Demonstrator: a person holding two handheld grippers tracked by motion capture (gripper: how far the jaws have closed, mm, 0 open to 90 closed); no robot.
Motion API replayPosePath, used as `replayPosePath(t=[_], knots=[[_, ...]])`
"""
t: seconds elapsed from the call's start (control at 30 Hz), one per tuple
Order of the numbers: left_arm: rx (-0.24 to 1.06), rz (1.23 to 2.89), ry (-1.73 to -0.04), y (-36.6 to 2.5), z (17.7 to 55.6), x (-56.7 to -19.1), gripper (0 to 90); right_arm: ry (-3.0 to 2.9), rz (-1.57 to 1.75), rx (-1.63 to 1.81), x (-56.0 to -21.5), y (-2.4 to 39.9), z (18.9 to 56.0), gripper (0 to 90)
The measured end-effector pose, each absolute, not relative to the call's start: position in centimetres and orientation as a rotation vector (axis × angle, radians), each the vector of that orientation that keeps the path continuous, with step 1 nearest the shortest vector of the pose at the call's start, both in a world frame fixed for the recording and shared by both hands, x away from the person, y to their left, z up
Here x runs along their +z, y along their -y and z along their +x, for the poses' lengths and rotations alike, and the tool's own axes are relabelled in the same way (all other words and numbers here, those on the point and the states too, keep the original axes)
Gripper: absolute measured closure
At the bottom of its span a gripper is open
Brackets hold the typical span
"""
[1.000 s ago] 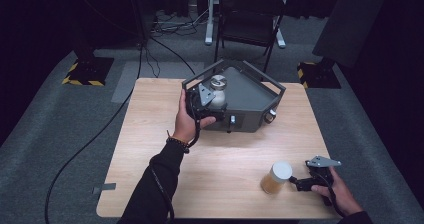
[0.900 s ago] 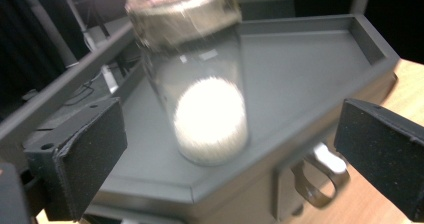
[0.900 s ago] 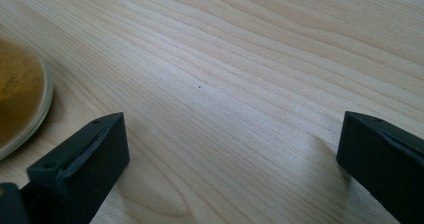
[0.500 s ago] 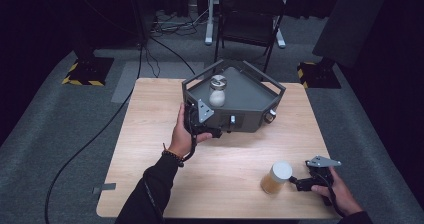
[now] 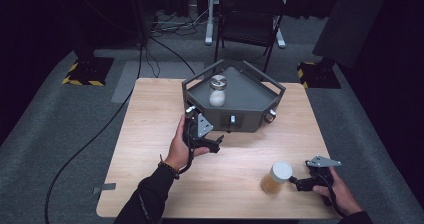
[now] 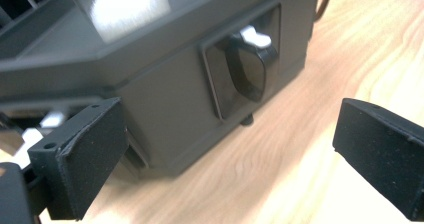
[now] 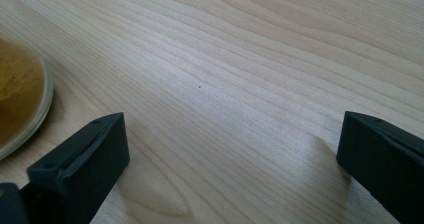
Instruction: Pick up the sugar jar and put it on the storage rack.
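I take the dark grey tray (image 5: 255, 115) as my landmark: a many-sided box with raised corner posts, sitting on the far half of the wooden table (image 5: 150, 134); inside it stands a glass jar (image 5: 217, 90), upright, with white contents and a metal lid, toward the tray's left rear; on the tray's front wall I see a recessed black panel with a knob (image 6: 247, 69) tipped in white; my left gripper (image 5: 210, 145) hovers just in front of the tray's left front corner, jaws spread wide and holding nothing; in the left gripper view that wall sits between the two black pads, apart from both; well in front of the tray, near the table's near edge, stands a second jar (image 5: 276, 178) with yellow-brown contents and a pale lid; my right gripper (image 5: 300, 183) sits low just to its right, jaws wide apart over bare wood, the jar's rim (image 7: 25, 104) beside the left pad.
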State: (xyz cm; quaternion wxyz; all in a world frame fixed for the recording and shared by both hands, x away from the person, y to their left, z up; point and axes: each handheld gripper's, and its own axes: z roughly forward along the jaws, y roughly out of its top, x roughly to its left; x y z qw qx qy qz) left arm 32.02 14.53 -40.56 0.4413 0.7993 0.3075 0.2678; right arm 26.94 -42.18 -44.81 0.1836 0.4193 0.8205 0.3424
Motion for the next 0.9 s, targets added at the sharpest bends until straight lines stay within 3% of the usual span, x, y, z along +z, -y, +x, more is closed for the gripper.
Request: replayPosePath(t=[0.9], knots=[[0.594, 2.164, -0.754, -16.4, 28.4, -43.2, 1.5, -2.324, 1.17, 0.969, -44.8, 42.3, 26.9, 0.2]])
